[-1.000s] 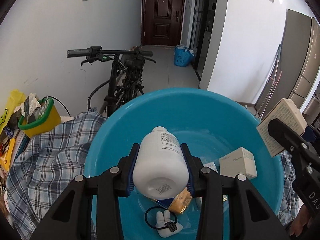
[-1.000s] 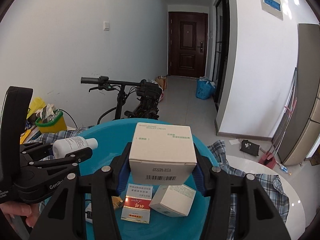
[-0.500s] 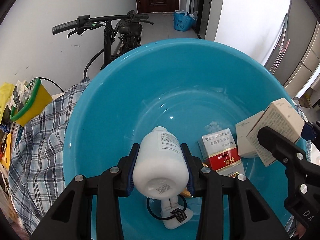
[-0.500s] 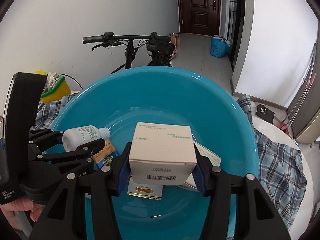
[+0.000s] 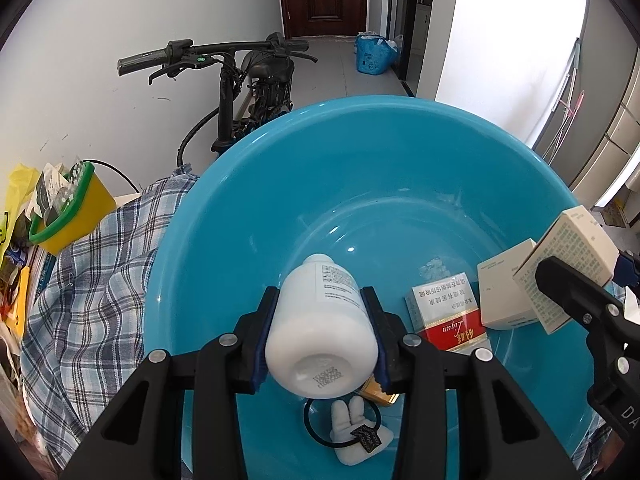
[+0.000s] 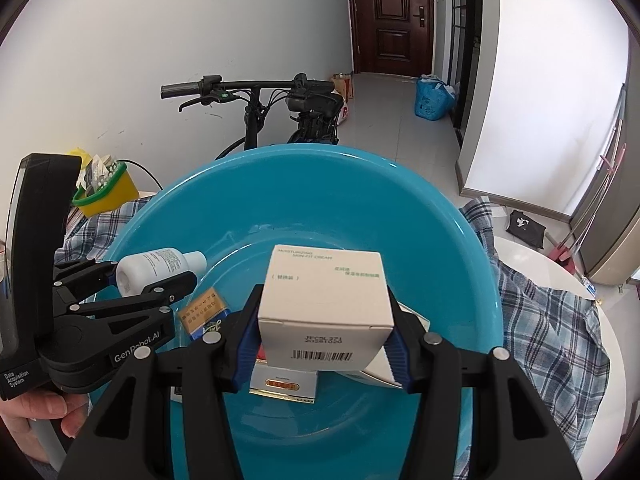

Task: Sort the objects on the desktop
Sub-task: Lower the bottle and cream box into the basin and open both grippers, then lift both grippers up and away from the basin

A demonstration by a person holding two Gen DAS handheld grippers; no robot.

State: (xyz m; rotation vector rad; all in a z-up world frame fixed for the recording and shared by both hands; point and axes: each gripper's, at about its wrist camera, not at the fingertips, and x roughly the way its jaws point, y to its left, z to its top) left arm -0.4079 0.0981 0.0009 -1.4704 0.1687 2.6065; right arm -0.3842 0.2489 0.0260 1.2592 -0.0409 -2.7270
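Behind the table, a black bicycle (image 5: 248,80) leans at the white wall. Plaid cloth (image 5: 92,280) covers the tabletop, and a big blue plastic basin (image 5: 360,152) sits on it, filling most of both views. Yellow bin with green rim (image 5: 64,216) stands left of the basin. Left gripper (image 5: 322,334): jaws closed on a white plastic bottle (image 5: 322,332), held lying along the fingers, cap pointing forward, above the basin floor. Right gripper (image 6: 324,344): jaws clamped on a white cream box (image 6: 326,308), barcode face toward the camera, over the basin. Lying on the basin floor: a red-and-white cigarette pack (image 5: 446,314), a second white box (image 5: 506,288) just beside it, a gold-coloured pack (image 6: 204,314) partly hidden under the bottle, and a black hair tie with white plush charm (image 5: 354,434) nearest the left camera.
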